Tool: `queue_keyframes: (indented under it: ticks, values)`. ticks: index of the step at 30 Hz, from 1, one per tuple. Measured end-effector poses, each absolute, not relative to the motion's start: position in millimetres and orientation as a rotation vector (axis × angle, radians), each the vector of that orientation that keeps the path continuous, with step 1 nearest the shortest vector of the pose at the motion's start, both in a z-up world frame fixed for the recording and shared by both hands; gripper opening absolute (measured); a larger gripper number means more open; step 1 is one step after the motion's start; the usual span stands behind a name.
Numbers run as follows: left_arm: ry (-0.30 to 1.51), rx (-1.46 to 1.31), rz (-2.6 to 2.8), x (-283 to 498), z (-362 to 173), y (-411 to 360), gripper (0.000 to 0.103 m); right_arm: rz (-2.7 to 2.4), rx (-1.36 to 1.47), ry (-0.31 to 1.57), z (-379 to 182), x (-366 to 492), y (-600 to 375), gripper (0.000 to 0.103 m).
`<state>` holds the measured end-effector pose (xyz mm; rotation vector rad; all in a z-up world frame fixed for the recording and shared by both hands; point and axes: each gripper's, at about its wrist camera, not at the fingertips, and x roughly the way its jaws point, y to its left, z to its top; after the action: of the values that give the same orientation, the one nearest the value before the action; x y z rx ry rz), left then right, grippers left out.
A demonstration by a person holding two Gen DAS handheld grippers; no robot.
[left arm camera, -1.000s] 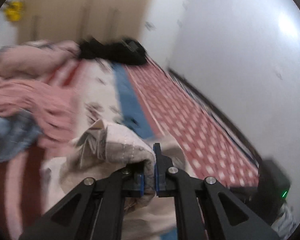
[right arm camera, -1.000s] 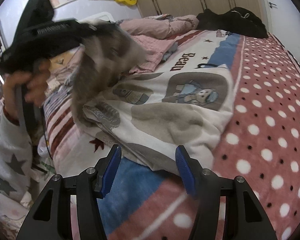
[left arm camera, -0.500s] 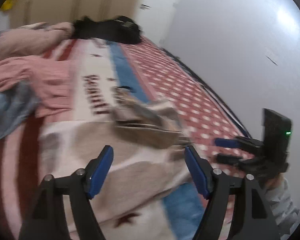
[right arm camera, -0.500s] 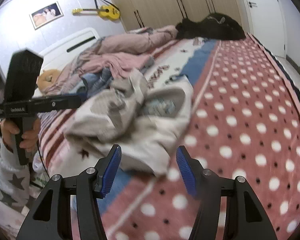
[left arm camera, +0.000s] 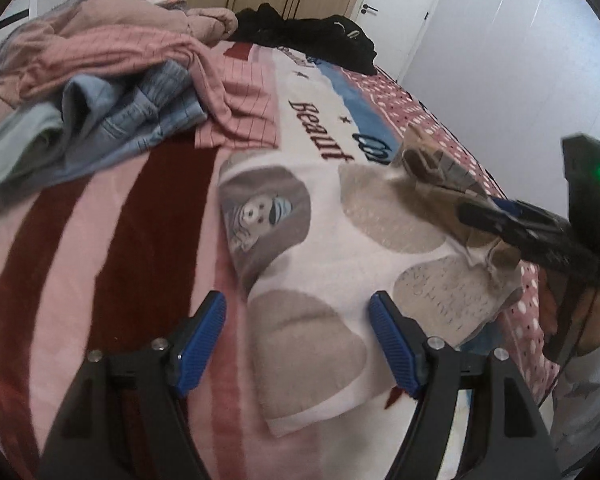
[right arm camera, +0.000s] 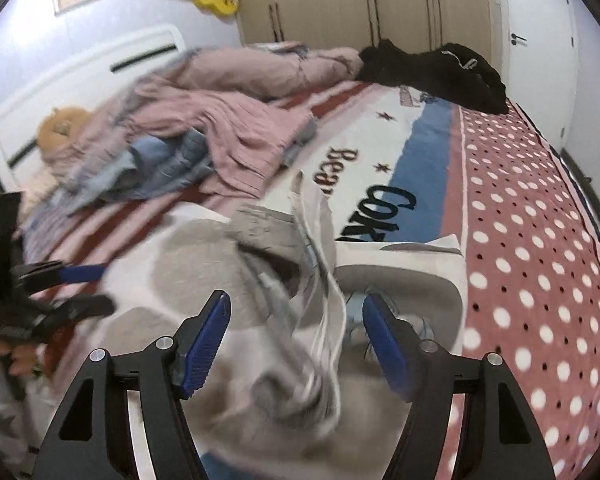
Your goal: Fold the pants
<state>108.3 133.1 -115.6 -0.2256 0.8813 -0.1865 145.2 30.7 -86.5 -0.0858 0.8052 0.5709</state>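
Observation:
The pants (left arm camera: 332, 240) are white with grey-brown patches and a cartoon print, lying on the bed. In the left wrist view my left gripper (left arm camera: 298, 344) is open and empty over their near edge. A bunched fold of the pants (right arm camera: 300, 280) rises between the jaws of my right gripper (right arm camera: 296, 340), which is open. The right gripper also shows in the left wrist view (left arm camera: 500, 220), at the raised far corner of the pants. The left gripper shows at the left edge of the right wrist view (right arm camera: 72, 288).
A patterned blanket (right arm camera: 540, 240) with stripes, lettering and polka dots covers the bed. A pile of pink and blue clothes (left arm camera: 120, 80) lies beyond the pants. Black garments (left arm camera: 312, 36) lie at the far end. Wardrobes, a door and a white wall stand behind.
My left gripper opened and let go of the pants, which dropped onto the bed. My right gripper, still open, moved in over a bunched fold of the pants.

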Motion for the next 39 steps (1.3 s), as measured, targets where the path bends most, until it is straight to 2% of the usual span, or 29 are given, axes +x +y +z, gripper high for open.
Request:
queue_keyframes:
  ticks: [1, 2, 3, 9, 16, 17, 18, 20, 27, 32, 34, 36, 39]
  values:
    - [0.884, -0.228, -0.193, 109, -119, 133, 0.071, 0.551, -0.081, 0.811, -89, 149, 30, 0.044]
    - [0.886, -0.229, -0.196, 110, -121, 133, 0.071, 0.527, -0.063, 0.815, -91, 152, 25, 0.016]
    - [0.887, -0.231, -0.201, 109, -122, 134, 0.071, 0.514, -0.027, 0.820, -92, 154, 18, 0.005]
    - [0.891, -0.221, -0.225, 106, -122, 133, 0.071, 0.488, 0.187, 0.803, -87, 144, -45, 0.003]
    - [0.899, -0.226, -0.231, 110, -116, 133, 0.072, 0.437, 0.226, 0.878, -106, 137, -86, 0.007]
    - [0.891, -0.244, -0.232, 112, -113, 137, 0.074, 0.439, 0.229, 0.873, -104, 136, -88, 0.011]
    - [0.883, -0.281, -0.232, 115, -109, 143, 0.079, 0.443, 0.228, 0.862, -101, 135, -88, 0.031]
    - [0.878, -0.330, -0.241, 120, -105, 149, 0.080, 0.475, 0.220, 0.828, -93, 132, -83, 0.054]
    - [0.921, -0.390, -0.213, 138, -116, 157, 0.080, 0.600, 0.252, 0.916, -100, 139, -51, 0.054]
    - [0.934, -0.387, -0.217, 140, -123, 156, 0.080, 0.680, 0.314, 0.935, -102, 136, -45, 0.054]
    - [0.932, -0.392, -0.220, 141, -123, 156, 0.080, 0.670, 0.304, 0.948, -105, 137, -44, 0.048]
    - [0.936, -0.401, -0.219, 143, -124, 156, 0.080, 0.613, 0.249, 0.968, -111, 138, -42, 0.006]
    - [0.948, -0.385, -0.220, 143, -125, 152, 0.080, 0.575, 0.206, 0.935, -111, 128, -47, 0.003]
